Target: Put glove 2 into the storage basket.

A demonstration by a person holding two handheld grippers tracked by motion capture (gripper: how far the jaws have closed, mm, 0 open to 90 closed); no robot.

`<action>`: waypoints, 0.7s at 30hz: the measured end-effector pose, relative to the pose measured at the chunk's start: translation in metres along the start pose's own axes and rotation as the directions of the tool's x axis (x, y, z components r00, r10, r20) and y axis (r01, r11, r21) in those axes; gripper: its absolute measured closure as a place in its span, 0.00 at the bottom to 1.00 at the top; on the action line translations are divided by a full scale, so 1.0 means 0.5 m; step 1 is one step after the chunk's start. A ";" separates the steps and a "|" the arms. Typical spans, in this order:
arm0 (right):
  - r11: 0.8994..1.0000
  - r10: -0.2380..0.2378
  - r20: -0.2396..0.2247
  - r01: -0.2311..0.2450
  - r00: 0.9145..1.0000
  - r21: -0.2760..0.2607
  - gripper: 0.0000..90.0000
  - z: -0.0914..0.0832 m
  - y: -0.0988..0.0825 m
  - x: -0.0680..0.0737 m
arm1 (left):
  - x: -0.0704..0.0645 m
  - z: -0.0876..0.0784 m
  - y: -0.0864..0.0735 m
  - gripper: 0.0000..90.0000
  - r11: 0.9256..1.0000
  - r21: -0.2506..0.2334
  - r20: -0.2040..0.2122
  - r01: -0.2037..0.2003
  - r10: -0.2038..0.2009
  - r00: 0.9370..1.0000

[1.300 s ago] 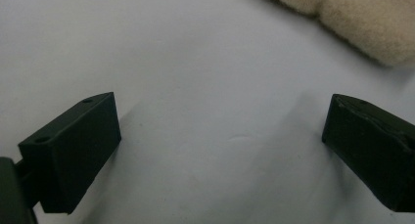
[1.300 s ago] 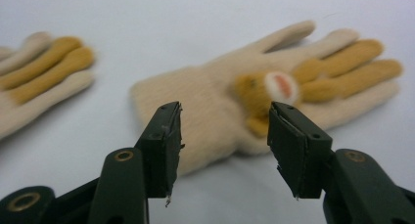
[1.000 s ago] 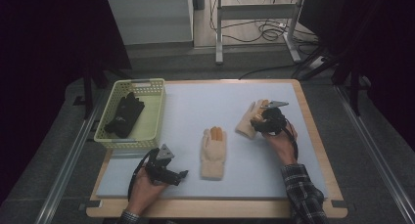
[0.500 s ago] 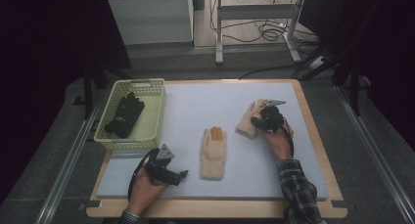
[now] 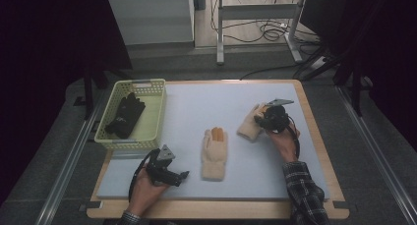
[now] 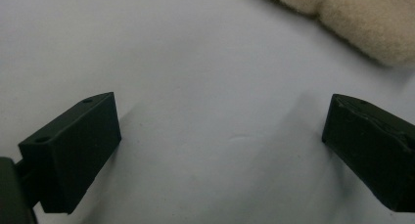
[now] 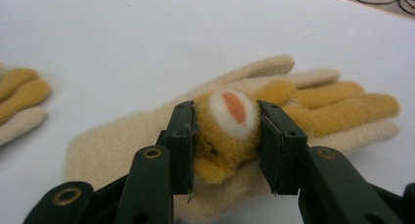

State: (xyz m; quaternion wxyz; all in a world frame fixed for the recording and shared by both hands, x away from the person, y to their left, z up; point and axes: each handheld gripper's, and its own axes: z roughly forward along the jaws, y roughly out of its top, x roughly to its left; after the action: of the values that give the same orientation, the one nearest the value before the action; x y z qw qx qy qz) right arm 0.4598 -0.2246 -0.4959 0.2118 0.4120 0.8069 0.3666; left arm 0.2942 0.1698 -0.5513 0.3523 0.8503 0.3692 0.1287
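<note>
Right gripper: jaws just closed, pinching glove at its bear patch.
Left gripper: wide open, empty, on mat.

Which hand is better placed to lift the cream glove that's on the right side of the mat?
The right. Its claw has just been closing and already pinches the orange animal patch on that cream glove. The left claw is open over bare mat beside the other glove.

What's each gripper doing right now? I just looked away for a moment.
Left gripper: open, jaws wide apart over the bare mat, holding nothing.
Right gripper: jaws just closing, pressed on the plush face of the cream glove.
</note>
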 end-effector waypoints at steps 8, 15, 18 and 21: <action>0.999 -0.030 -0.054 0.029 0.998 -0.026 0.67 -0.047 0.009 0.024 | 0.000 0.000 0.000 0.01 1.000 0.000 0.000 0.000 0.000 1.000; 0.998 -0.055 -0.122 0.051 0.991 -0.038 0.67 -0.086 0.013 0.054 | 0.000 0.000 0.000 0.01 1.000 0.000 0.000 0.000 0.000 1.000; 0.997 -0.063 -0.160 0.056 0.985 -0.049 0.67 -0.102 0.014 0.070 | 0.000 0.000 0.000 0.01 1.000 0.000 0.000 0.000 0.000 1.000; 0.996 -0.076 -0.192 0.067 0.978 -0.056 0.67 -0.115 0.016 0.089 | -0.001 0.000 0.000 0.01 1.000 0.000 0.000 0.003 -0.003 1.000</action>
State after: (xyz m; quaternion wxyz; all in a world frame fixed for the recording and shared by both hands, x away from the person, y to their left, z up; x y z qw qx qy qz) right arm 0.4015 -0.2087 -0.4547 0.1552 0.3396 0.8287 0.4170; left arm 0.2939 0.1697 -0.5514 0.3523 0.8498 0.3706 0.1280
